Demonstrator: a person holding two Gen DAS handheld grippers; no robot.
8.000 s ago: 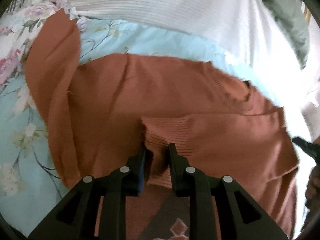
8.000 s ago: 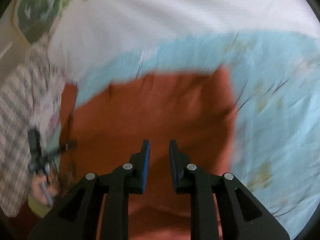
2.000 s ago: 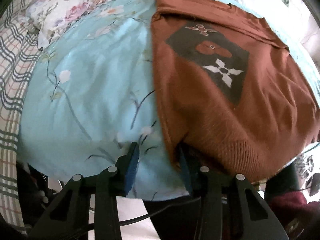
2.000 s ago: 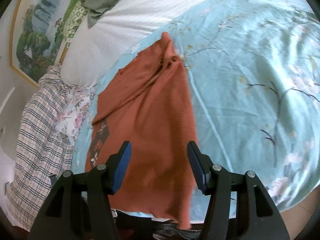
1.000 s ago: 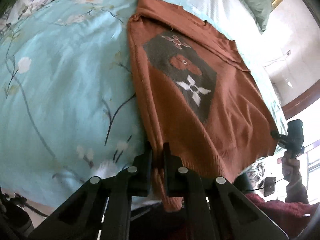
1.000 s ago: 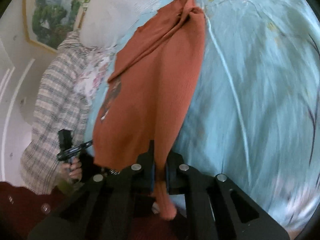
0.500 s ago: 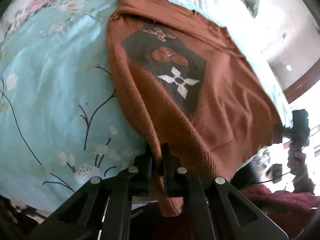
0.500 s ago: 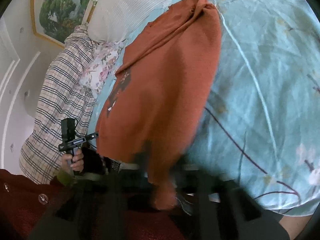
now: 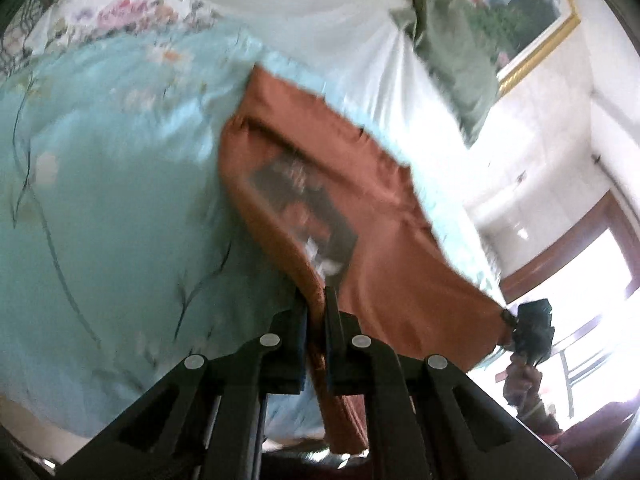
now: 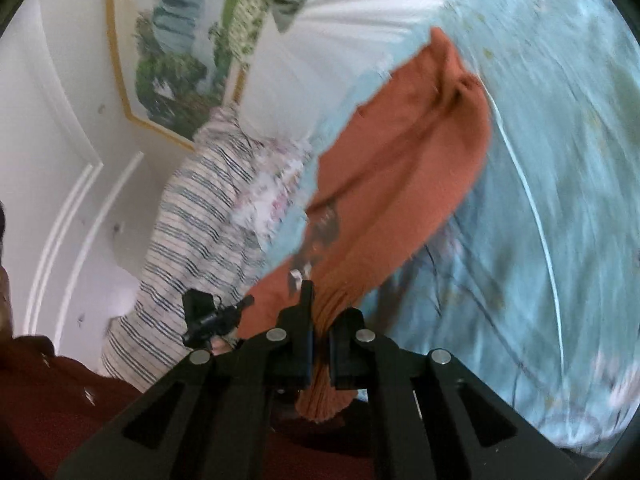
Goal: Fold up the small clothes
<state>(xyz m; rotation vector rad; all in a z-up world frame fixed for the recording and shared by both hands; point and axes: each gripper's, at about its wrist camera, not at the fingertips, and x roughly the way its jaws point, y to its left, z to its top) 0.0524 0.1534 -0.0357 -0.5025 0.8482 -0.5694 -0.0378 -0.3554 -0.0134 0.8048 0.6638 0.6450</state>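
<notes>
Rust sweater lifted by its hem over the near edge of a floral bed.

Pale blue flowered bedspread (image 9: pixel 100 208) across the bed, white ribbed cover (image 9: pixel 320 28) toward the far edge, striped blanket (image 10: pixel 200 216) at the side. Rust-brown sweater (image 9: pixel 376 216) with dark patterned patch (image 9: pixel 304 204) stretched from mid-bed to the near edge. Left gripper (image 9: pixel 316 300) clamped tight on one hem corner; right gripper (image 10: pixel 318 312) pinched closed on the bunched opposite corner, ribbed hem hanging below both.

The sweater (image 9: pixel 384 248) lies on the bedspread (image 9: pixel 120 208), pillows (image 9: pixel 332 40) behind it.
</notes>
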